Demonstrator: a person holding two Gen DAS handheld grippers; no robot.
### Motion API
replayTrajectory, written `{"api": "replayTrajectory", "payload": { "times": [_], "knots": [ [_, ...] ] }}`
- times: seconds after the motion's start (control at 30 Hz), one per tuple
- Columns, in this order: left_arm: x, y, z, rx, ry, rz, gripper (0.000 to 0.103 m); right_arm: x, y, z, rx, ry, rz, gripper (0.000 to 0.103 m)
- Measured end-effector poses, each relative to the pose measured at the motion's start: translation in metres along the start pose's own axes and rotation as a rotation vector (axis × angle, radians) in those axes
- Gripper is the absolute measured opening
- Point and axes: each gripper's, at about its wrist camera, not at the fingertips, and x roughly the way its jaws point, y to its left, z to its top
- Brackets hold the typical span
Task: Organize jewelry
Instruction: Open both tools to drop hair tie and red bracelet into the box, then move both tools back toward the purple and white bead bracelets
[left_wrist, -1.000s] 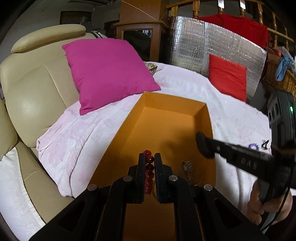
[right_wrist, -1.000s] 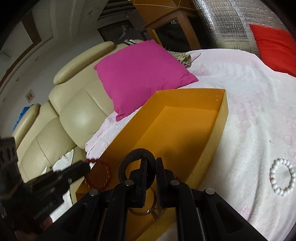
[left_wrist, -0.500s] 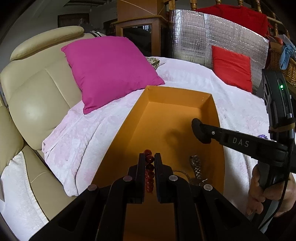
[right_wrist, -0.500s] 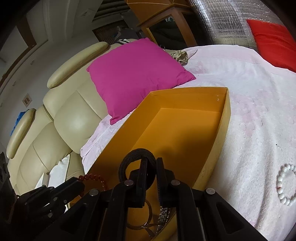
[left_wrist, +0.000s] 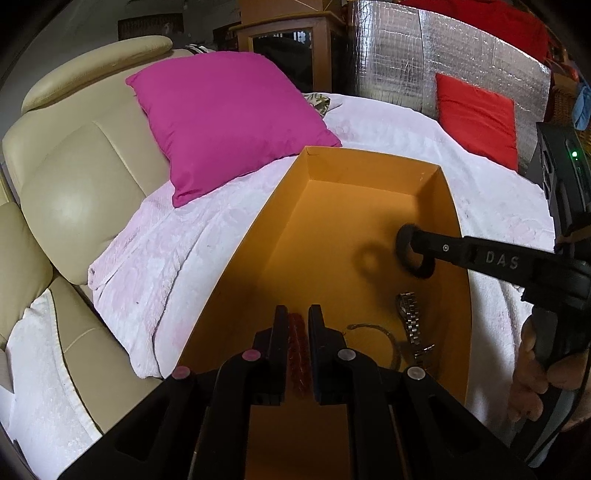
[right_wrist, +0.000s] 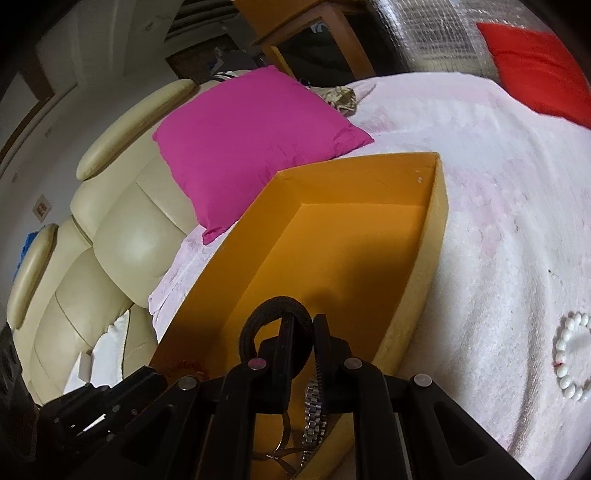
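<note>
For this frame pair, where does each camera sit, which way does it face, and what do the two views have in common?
Left wrist: on the left gripper, looking down into the orange box; the right gripper and a hand show.
Right wrist: on the right gripper, facing the orange box and pink pillow; the left gripper shows lower left.
Shared: box, pillow, metal watch.

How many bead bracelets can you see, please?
2: the red one sits between the left gripper's jaws, which have just been opening; the white one lies on the blanket. Others may be hidden.
</note>
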Motion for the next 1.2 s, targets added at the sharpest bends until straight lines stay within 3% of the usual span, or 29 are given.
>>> {"api": "replayTrajectory", "payload": {
  "times": [0.1, 0.27, 0.67, 0.8, 1.2],
  "knots": [
    [-0.002, -0.003, 0.001, 0.004, -0.008, 0.007, 0.044, -0.003, -0.001, 0.001, 0.015, -0.009, 0.012, 0.026],
    [-0.013, -0.014, 0.006, 0.032, -0.048, -0.006, 0.045, -0.013, -0.007, 0.004, 0.043, -0.041, 0.009, 0.026],
    [-0.038, -0.054, 0.015, 0.073, -0.104, -0.132, 0.048, -0.068, -0.046, 0.012, 0.140, -0.138, -0.029, 0.026],
    [-0.047, -0.059, 0.016, 0.051, -0.129, -0.177, 0.057, -0.106, -0.074, 0.010, 0.169, -0.186, -0.096, 0.026],
    [-0.070, -0.099, 0.015, 0.100, -0.158, -0.352, 0.058, -0.229, -0.166, -0.025, 0.298, -0.308, -0.396, 0.025]
  ]
}}
